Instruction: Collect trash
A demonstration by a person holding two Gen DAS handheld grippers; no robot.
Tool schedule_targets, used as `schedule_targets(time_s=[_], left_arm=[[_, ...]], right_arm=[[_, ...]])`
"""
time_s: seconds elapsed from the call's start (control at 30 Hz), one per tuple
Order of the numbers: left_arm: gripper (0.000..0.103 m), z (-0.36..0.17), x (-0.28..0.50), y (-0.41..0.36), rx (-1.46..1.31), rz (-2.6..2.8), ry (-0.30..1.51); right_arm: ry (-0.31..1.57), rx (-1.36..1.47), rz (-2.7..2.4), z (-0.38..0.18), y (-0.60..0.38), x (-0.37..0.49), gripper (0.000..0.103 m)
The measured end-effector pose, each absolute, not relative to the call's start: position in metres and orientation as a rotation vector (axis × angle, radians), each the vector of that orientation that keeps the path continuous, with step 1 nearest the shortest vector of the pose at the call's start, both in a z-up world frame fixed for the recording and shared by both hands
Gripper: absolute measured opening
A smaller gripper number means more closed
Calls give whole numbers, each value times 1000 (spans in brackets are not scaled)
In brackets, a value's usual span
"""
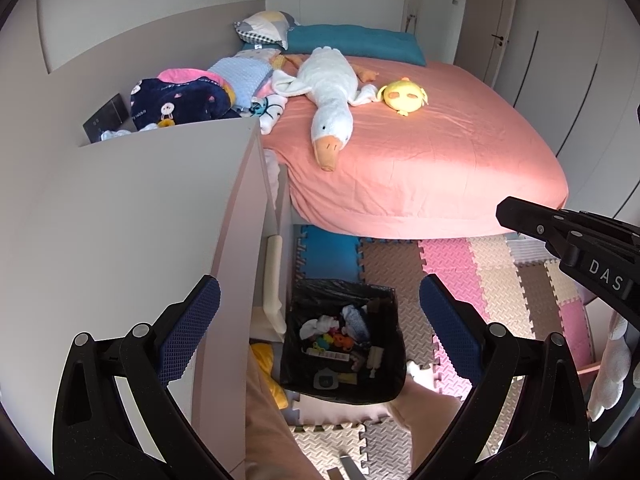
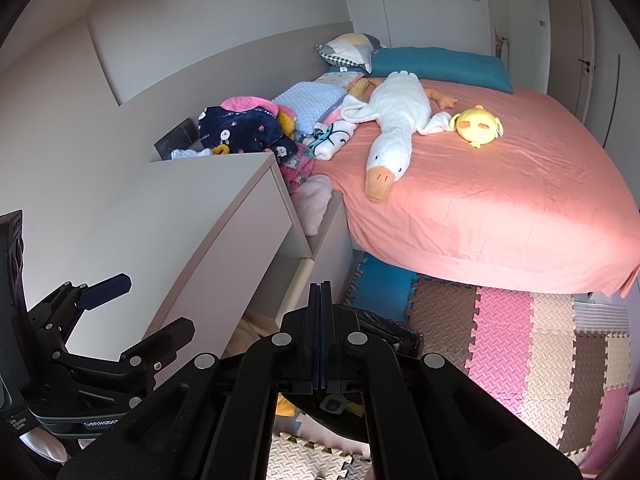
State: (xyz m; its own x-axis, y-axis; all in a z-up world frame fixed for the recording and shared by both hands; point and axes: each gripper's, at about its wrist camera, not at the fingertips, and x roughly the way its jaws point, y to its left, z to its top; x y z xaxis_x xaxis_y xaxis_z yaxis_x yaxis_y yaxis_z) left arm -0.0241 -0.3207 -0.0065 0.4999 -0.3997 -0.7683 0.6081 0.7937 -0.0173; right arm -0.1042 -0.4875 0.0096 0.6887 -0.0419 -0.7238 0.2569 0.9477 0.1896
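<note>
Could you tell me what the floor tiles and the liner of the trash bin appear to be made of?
The floor tiles look like soft foam: matte, textured surfaces with interlocking jigsaw edges in pink, cream, brown and blue. The bin liner looks like thin black plastic film: glossy, crinkled, folded over the rim of the trash bin.

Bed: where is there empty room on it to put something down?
The pink-sheeted bed is bare along its near edge and right side, from the white plush goose and round yellow chick toy out to the corner. The left side by the grey headboard wall is crowded with a heap of clothes and blankets.
</note>
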Motion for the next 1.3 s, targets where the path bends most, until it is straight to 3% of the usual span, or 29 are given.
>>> schedule_targets(time_s=[1.3], left_arm=[[96,-2,-14,-299,161,-617,872]], right_arm=[[800,280,-160,7,-483,-104,1]])
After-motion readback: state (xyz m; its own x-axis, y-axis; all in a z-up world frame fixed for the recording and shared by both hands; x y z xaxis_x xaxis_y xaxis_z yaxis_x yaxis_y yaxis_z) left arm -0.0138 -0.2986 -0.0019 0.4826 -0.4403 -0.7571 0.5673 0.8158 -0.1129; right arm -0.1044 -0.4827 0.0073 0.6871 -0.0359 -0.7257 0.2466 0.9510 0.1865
